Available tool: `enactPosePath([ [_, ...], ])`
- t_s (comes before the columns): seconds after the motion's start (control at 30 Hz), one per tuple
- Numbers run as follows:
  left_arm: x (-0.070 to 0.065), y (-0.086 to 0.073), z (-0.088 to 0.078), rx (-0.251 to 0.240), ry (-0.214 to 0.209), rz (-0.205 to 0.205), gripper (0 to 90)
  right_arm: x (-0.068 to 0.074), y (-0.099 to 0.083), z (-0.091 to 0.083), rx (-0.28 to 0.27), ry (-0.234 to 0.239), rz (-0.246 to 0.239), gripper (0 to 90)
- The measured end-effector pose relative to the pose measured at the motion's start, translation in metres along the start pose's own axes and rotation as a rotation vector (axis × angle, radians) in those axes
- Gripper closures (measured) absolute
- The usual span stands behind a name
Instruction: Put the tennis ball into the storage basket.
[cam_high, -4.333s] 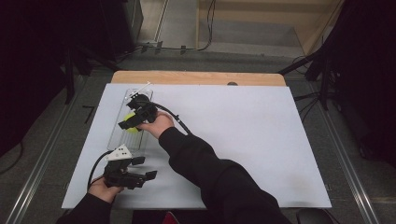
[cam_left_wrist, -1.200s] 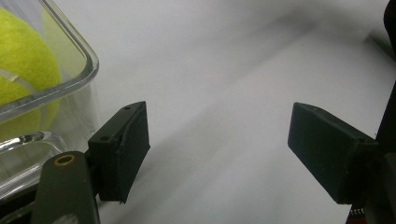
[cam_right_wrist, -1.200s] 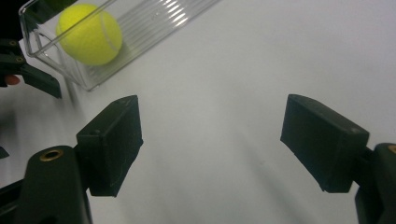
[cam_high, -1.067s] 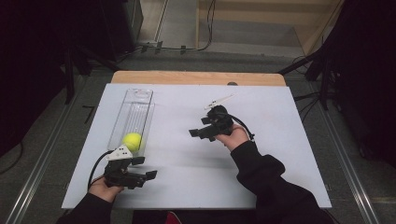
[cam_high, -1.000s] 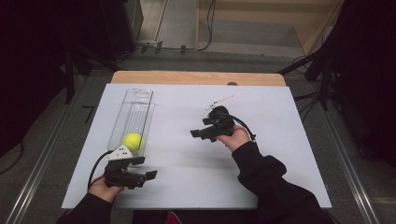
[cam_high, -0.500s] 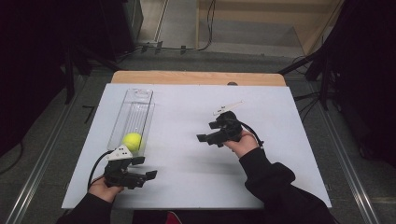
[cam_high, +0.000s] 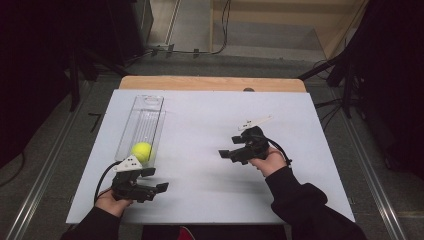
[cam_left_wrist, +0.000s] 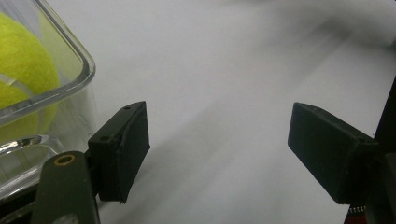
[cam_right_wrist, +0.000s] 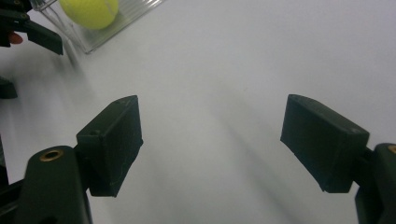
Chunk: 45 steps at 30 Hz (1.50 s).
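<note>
The tennis ball (cam_high: 141, 151) lies inside the clear tray (cam_high: 146, 107), at the tray's near end, the end closest to the person. The tray is a long, narrow trough whose long axis runs away from the person across the white counter (cam_high: 210, 190), so the ball sits at the foot of that axis with the empty length of the tray stretching beyond it.

The left gripper (cam_high: 161, 188) rests on the counter just in front of the tray's near end. Its fingers (cam_left_wrist: 122, 148) stand spread with nothing between them, only bare counter. In the left gripper view the tray's rounded corner and the ball (cam_left_wrist: 23, 84) lie off to the left of the left finger, close beside it but outside the gap, so the fingers point past the tray and not into it.

The right gripper (cam_high: 226, 153) is held well apart from the tray, out over the middle of the counter. Its fingers (cam_right_wrist: 112, 147) are also spread and empty. From the right gripper view the ball (cam_right_wrist: 91, 11) lies far ahead and to the left of the fingers, near the other gripper.

The left hand (cam_high: 112, 202) is by far the nearer to the ball. To take it, those fingers would likely have to swing left and rise over the tray's rim, since the wall stands between them and the ball.
</note>
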<state>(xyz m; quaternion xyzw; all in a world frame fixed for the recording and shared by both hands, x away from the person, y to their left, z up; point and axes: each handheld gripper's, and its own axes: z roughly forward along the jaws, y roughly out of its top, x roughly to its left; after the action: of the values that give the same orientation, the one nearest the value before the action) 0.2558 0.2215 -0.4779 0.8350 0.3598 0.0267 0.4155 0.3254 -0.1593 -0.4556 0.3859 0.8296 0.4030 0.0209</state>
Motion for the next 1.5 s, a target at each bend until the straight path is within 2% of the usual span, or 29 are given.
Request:
enactPosePath([
  [0.4,0.0,0.0,0.0,0.0,0.003,0.0,21.2,-0.001,-0.018,-0.011,-0.004,-0.011,0.005,18.6],
  [0.97,0.0,0.0,0.001,0.004,0.003,-0.002,21.1,-0.011,-0.051,-0.036,-0.012,-0.037,0.056,18.5],
  [1.13,0.0,0.0,0.001,0.003,0.003,-0.003,21.2,-0.013,-0.062,-0.039,-0.005,-0.054,0.068,18.5],
  [1.5,0.0,0.001,0.001,0.005,0.0,-0.008,21.1,-0.014,-0.08,-0.043,0.006,-0.043,0.093,18.5],
])
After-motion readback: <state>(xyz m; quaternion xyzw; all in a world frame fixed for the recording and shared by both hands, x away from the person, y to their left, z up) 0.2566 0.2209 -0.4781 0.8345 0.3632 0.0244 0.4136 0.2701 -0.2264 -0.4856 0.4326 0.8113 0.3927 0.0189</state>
